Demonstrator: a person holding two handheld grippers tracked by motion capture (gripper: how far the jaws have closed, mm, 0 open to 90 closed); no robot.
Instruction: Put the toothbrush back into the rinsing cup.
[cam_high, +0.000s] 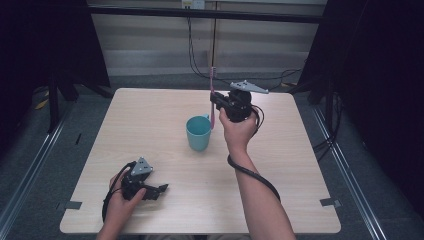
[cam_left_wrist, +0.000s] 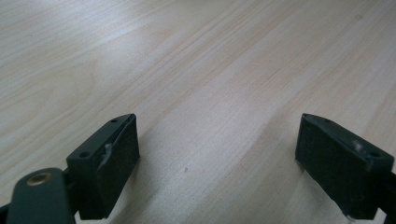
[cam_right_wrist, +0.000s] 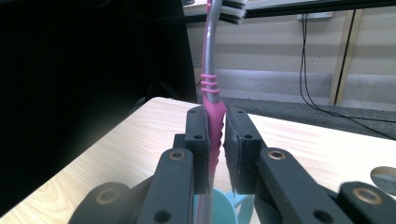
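Note:
A pink toothbrush (cam_high: 212, 95) stands upright, bristles up, with my right gripper (cam_high: 216, 102) shut on its handle. In the right gripper view the two black jaws press on the pink handle (cam_right_wrist: 215, 126) and the white bristles (cam_right_wrist: 232, 10) show at the top edge. The brush's lower end hangs just above the right rim of a teal cup (cam_high: 198, 133) that stands at the table's middle; the cup's rim (cam_right_wrist: 223, 205) shows below the jaws. My left gripper (cam_high: 161, 190) rests low at the table's front left, its jaws wide apart over bare wood (cam_left_wrist: 217, 154) with nothing between them.
The light wooden table (cam_high: 150, 115) has dark floor and metal rails on both sides. Black cables (cam_high: 192, 55) hang down the wall behind the far edge. A cable (cam_high: 255, 175) trails from the right gripper along the forearm.

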